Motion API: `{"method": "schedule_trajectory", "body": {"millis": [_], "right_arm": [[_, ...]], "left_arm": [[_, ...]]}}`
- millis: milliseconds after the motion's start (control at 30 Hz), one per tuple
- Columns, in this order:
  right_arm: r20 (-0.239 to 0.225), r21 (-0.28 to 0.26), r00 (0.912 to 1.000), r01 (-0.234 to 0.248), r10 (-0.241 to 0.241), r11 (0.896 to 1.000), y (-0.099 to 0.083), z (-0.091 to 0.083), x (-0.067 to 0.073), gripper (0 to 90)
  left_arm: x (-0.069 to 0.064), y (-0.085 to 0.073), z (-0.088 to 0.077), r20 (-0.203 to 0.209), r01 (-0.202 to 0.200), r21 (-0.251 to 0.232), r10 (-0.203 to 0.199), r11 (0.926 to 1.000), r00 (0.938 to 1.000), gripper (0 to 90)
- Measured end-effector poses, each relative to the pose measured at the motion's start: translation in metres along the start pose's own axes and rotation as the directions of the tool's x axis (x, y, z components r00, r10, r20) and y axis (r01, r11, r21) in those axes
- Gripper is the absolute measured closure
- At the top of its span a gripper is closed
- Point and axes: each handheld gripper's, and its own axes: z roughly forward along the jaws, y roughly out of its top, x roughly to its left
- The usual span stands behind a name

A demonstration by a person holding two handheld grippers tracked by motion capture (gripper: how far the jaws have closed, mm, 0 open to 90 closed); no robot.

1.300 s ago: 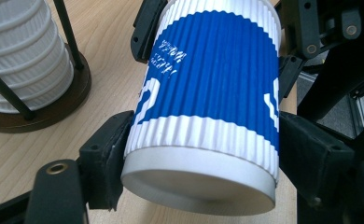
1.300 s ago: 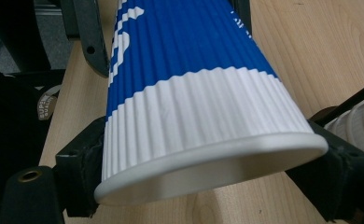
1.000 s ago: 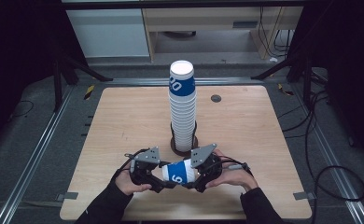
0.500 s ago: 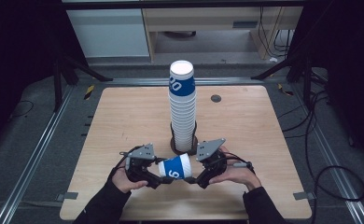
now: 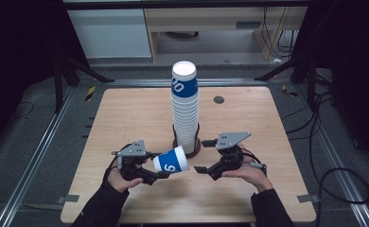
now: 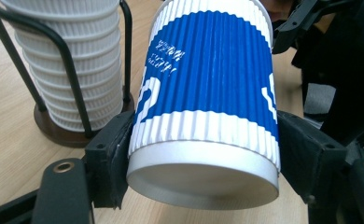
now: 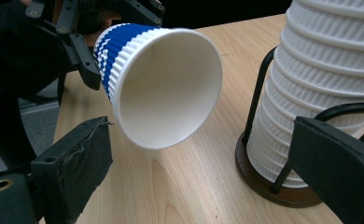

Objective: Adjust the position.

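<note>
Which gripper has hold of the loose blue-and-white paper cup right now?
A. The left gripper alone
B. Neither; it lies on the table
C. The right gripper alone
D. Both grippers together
A. The left gripper clamps the paper cup near its base between its fingers, while the right gripper stands open and clear of the rim.

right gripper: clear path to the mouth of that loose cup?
Probably yes. The right gripper has just been opening, nothing between its jaws; the cup, clamped by the left gripper, faces it with open table between.
</note>
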Motion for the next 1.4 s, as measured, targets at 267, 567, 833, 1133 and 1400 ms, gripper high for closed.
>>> {"method": "schedule_trajectory", "body": {"millis": [267, 567, 833, 1133, 1400], "right_arm": [[-0.032, -0.033, 0.9991, -0.03, 0.028, 0.999, -0.001, -0.003, 0.002, 5.7], [-0.071, -0.069, 0.9968, -0.041, 0.036, 0.997, 0.001, -0.004, 0.005, 5.6], [-0.113, -0.07, 0.9931, -0.038, 0.03, 0.997, 0.003, 0.002, 0.01, 5.0], [-0.173, -0.058, 0.9843, -0.045, 0.035, 0.997, 0.002, 0.012, 0.013, 5.3], [-0.211, -0.047, 0.9765, -0.053, 0.042, 0.997, -0.001, 0.017, 0.013, 8.3]], "left_arm": [[-0.008, 0.005, 0.002, 0.021, -0.02, -0.029, 0.02, 0.9994, 0.9996, 25.7], [-0.012, 0.007, 0.004, 0.031, -0.025, -0.052, 0.027, 0.9983, 0.9992, 25.7], [-0.015, 0.008, 0.008, 0.048, -0.03, -0.058, 0.033, 0.9979, 0.9983, 25.7], [-0.018, 0.008, 0.012, 0.077, -0.04, -0.057, 0.044, 0.9976, 0.9961, 25.7], [-0.023, 0.009, 0.017, 0.096, -0.049, -0.049, 0.054, 0.9976, 0.9939, 25.8]]}}
